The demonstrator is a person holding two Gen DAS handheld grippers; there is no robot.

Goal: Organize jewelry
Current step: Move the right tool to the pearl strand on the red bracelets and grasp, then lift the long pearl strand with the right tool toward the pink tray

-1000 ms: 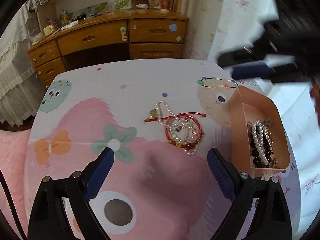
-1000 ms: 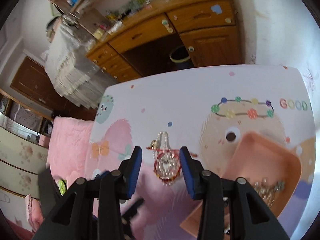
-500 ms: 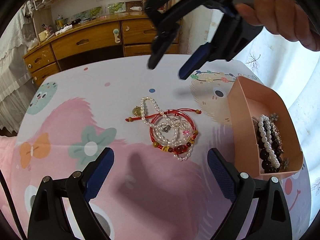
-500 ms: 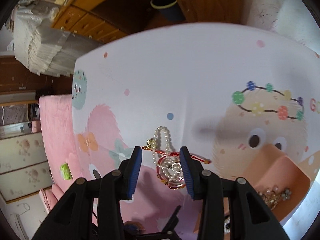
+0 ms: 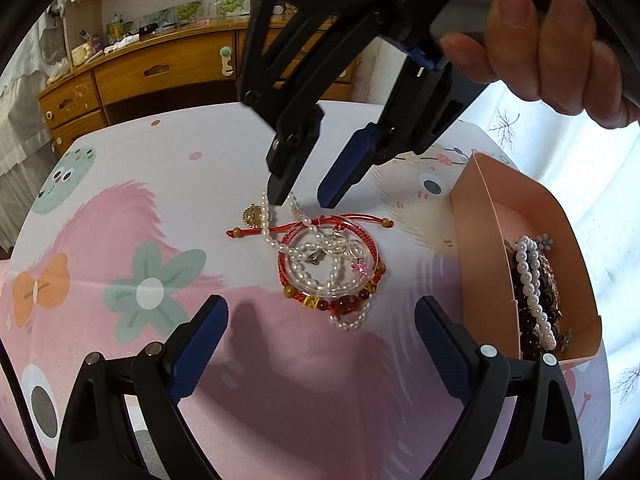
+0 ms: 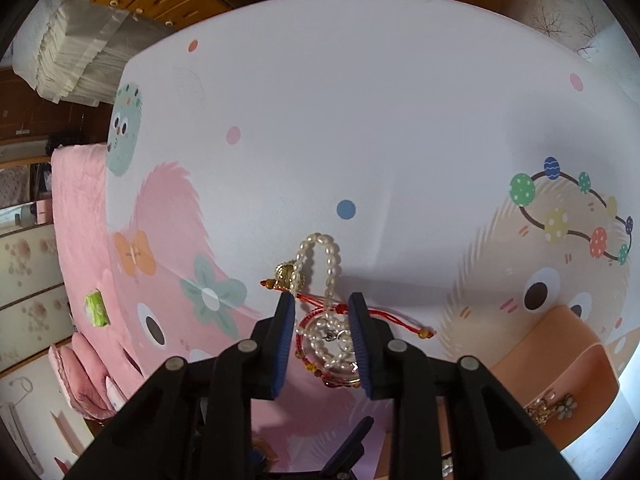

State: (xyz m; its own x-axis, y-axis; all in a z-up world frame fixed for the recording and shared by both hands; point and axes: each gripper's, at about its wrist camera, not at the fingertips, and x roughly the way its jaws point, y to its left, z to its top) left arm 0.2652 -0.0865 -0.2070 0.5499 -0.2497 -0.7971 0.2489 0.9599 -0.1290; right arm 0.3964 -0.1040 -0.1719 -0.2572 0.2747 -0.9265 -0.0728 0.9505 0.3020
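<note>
A tangled jewellery pile lies mid-table: a pearl strand (image 5: pixel 276 240) with a gold pendant (image 5: pixel 254 216), and a red cord bracelet (image 5: pixel 370 240) with amber beads. My right gripper (image 5: pixel 306 200) points steeply down at the pile's far end. Its jaws are closing, with the pearl strand (image 6: pixel 330 276) between them but not pinched. In the right wrist view the right gripper (image 6: pixel 321 304) straddles the strand just above the red bracelet (image 6: pixel 384 316). My left gripper (image 5: pixel 320 312) hangs wide open near the pile's front edge and holds nothing. A pink paper box (image 5: pixel 480 240) to the right holds pearl and dark bead bracelets (image 5: pixel 532 292).
The table wears a pink and white cartoon cloth (image 5: pixel 140 240). A wooden desk with drawers (image 5: pixel 152 76) stands beyond the far edge. A person's hand (image 5: pixel 552 40) grips the right tool. The pink box (image 6: pixel 560 340) sits at the table's right edge, and a pink bed (image 6: pixel 76 208) lies to the left.
The right gripper has come down from above the table onto the far end of the pile, tilted steeper, and its jaws have narrowed around the pearl strand. The left gripper sank slightly.
</note>
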